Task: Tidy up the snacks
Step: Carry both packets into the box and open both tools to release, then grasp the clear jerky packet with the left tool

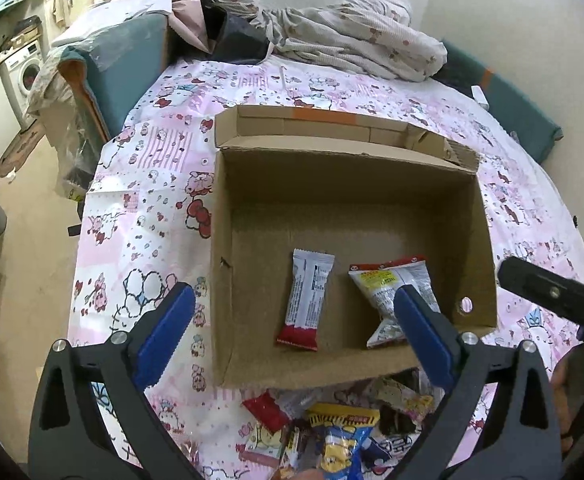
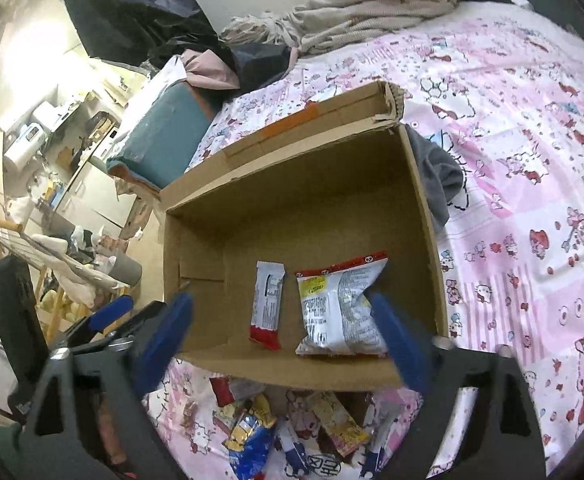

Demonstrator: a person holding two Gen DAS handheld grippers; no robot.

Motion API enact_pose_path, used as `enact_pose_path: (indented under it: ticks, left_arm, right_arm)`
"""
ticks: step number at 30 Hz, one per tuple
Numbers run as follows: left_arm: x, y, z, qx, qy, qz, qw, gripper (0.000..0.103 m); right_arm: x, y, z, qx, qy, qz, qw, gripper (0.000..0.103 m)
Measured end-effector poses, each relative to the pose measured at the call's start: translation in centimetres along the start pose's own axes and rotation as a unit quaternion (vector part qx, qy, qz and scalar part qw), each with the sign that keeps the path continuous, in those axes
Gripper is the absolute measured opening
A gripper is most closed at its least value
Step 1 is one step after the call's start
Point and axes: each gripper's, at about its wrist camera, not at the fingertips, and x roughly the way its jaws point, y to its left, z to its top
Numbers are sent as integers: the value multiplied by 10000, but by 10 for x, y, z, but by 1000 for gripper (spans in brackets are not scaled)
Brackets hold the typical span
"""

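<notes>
We see our left tongs (image 1: 296,332) and right tongs (image 2: 288,340) spread wide — holding nothing. Ahead, inside the box (image 1: 488,248), lie a snack bar (image 1: 306,300) and chip bag (image 2: 340,312).

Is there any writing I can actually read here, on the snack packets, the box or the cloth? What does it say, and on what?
None reads clearly.
Bar wrapper in the box: fine print, too small.
Bag in the box: yellow label and print, too blurred.
Loose snacks before the box: large characters on one packet, cut off and blurred.
Cloth: cartoon pictures, no legible words.
</notes>
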Motion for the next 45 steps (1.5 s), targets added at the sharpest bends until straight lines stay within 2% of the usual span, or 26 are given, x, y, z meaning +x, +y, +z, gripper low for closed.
enact_pose_path:
  ticks: [6, 12, 15, 26, 30, 31, 34, 36, 38, 45]
  left_arm:
    - [-19, 0, -13, 146, 17, -28, 9999, 99]
    - [-39, 13, -27, 38, 164, -133, 9998, 99]
    - [-44, 24, -34, -52, 264, -39, 9996, 99]
    - [-41, 74, -64, -678, 898, 70, 9936, 98]
    - [-28, 89, -75, -754, 1308, 343, 9879, 98]
    - [-24, 92, -78, -794, 1430, 379, 9858, 96]
    - [-4, 98, -93, -858, 1902, 483, 9768, 75]
    - [8, 98, -107, -865, 2164, 585, 9707, 67]
    - [20, 92, -117, -720, 2433, 517, 9659, 47]
    - [51, 86, -136, -511, 2843, 772, 9543, 46]
  right_arm:
    - [-17, 10, -15, -214, -21, -91, 9997, 100]
    - [-30, 15, -43, -231, 60, -166, 9996, 100]
    - [-36, 20, -55, -281, 111, -196, 9994, 100]
    - [-47, 13, -98, 175, 372, -422, 9983, 100]
    - [-47, 5, -106, 383, 442, -483, 9971, 100]
    - [-46, 4, -106, 411, 453, -507, 9968, 100]
    - [-44, 0, -106, 475, 467, -608, 9959, 100]
    - [-42, -3, -105, 533, 474, -652, 9953, 100]
    - [-40, -6, -104, 577, 503, -660, 9949, 100]
    - [-39, -12, -102, 707, 492, -648, 9942, 100]
